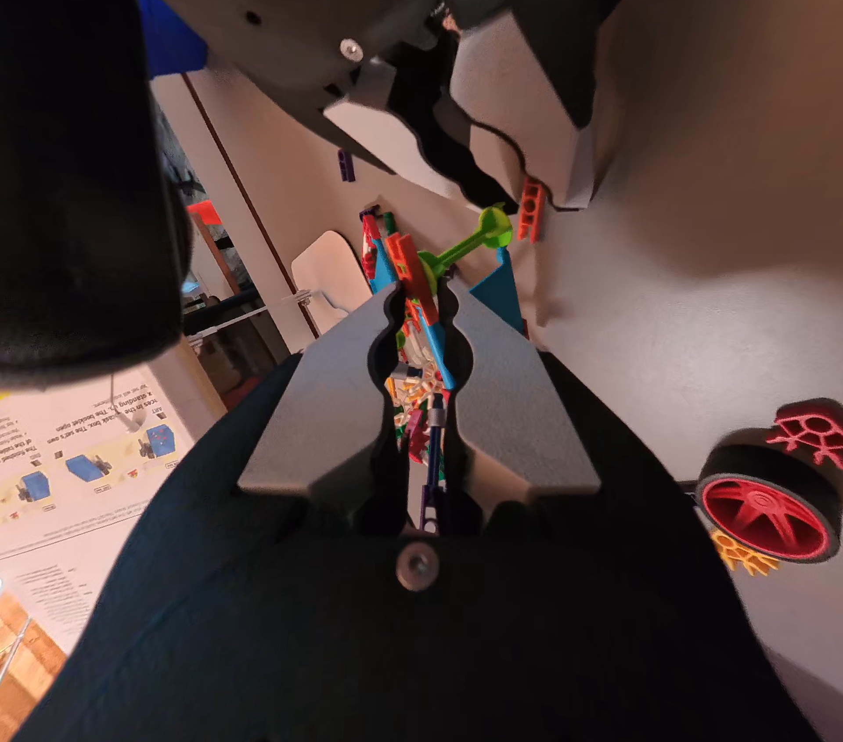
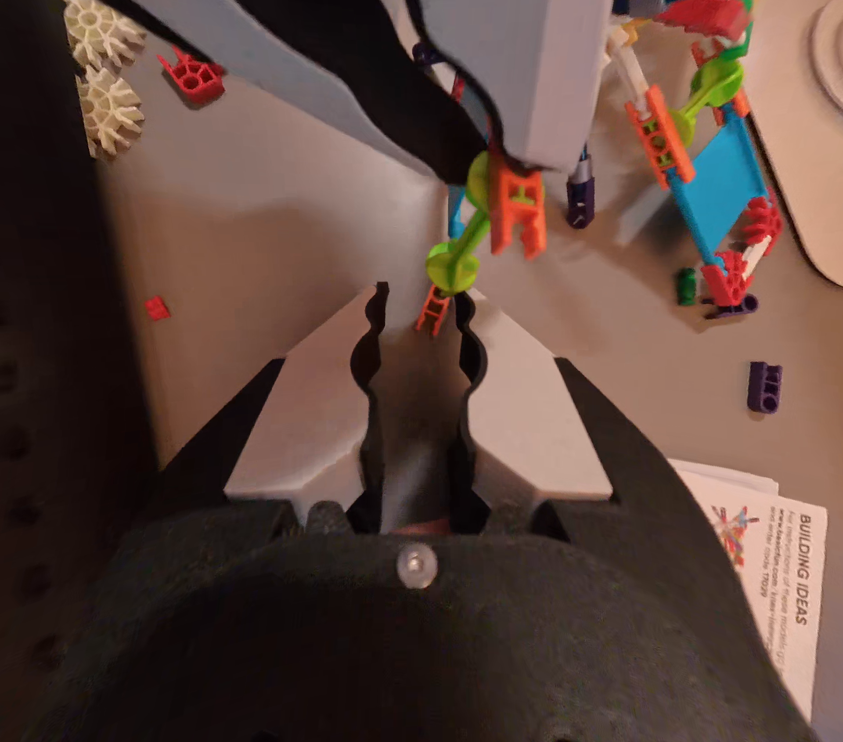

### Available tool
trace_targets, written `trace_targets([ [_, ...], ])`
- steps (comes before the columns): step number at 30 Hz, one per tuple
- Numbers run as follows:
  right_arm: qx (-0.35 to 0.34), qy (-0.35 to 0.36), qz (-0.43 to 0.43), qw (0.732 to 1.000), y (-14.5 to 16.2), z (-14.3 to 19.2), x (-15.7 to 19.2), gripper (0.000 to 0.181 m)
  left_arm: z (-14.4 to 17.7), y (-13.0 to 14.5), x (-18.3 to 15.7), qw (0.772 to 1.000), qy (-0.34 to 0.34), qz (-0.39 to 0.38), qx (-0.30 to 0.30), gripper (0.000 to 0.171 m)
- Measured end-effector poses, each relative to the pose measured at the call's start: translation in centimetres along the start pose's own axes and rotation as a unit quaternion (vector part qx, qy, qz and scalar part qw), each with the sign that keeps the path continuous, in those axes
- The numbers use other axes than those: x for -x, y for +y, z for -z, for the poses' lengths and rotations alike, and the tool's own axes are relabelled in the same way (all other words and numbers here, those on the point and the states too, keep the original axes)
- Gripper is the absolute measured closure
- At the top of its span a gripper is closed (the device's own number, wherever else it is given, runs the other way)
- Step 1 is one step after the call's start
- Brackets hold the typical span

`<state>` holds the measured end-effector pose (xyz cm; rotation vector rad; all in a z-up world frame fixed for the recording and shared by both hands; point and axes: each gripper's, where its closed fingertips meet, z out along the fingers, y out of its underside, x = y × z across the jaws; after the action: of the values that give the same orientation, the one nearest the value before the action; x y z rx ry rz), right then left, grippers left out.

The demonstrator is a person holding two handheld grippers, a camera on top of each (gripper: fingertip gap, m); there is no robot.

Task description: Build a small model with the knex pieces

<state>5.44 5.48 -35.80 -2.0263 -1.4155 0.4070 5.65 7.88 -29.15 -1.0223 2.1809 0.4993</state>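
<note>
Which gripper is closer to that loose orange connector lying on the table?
The right gripper: the orange connector lies between its open jaws. The left gripper is farther off, clamped on the colourful toy model.

1. left gripper [image 1: 422,291]: matte black body, 2 pale grey wedge-shaped fingers [image 1: 337,391], each lined inside with a wavy black pad.
2. 1 silver round-head screw [image 1: 417,566] sits in the middle of its black base.
3. right gripper [image 2: 419,296]: the same black body, 2 light grey tapered fingers [image 2: 524,410] with scalloped black pads.
4. its base also carries 1 shiny screw [image 2: 416,567]; its casing seen from the left wrist view is grey with small holes and screws.
</note>
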Motion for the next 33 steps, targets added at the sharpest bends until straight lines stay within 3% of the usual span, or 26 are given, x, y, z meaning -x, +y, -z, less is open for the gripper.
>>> trace_targets([
  [5,0.001,-0.015,-0.002,1.000,-0.3,-0.5,0.0,0.173,0.2,0.3,-0.4,1.000,0.016,0.003,-0.003,0.160],
  [12,-0.012,-0.075,0.017,0.997,-0.4,-0.3,2.0,0.174,0.9,0.3,-1.7,0.999,0.045,0.024,-0.014,0.160],
  [13,-0.012,-0.077,0.021,0.997,-0.3,-0.2,2.2,0.171,1.0,0.3,-1.8,0.999,0.044,0.026,-0.012,0.160],
  [15,-0.010,-0.076,0.019,0.997,-0.1,0.1,2.1,0.146,1.1,0.6,-1.9,0.999,0.042,0.024,0.000,0.160],
  [19,-0.030,-0.068,0.023,0.997,-0.6,0.7,1.7,0.142,1.5,0.4,-2.0,0.998,0.048,0.033,0.007,0.160],
  [26,-0.101,-0.055,0.054,0.992,-3.4,1.9,1.6,0.172,1.5,-0.1,-2.5,0.996,0.066,0.044,0.028,0.160],
  [33,-0.086,-0.051,0.063,0.993,-2.6,1.5,1.6,0.175,1.0,-0.6,-3.0,0.995,0.082,0.045,0.029,0.161],
])
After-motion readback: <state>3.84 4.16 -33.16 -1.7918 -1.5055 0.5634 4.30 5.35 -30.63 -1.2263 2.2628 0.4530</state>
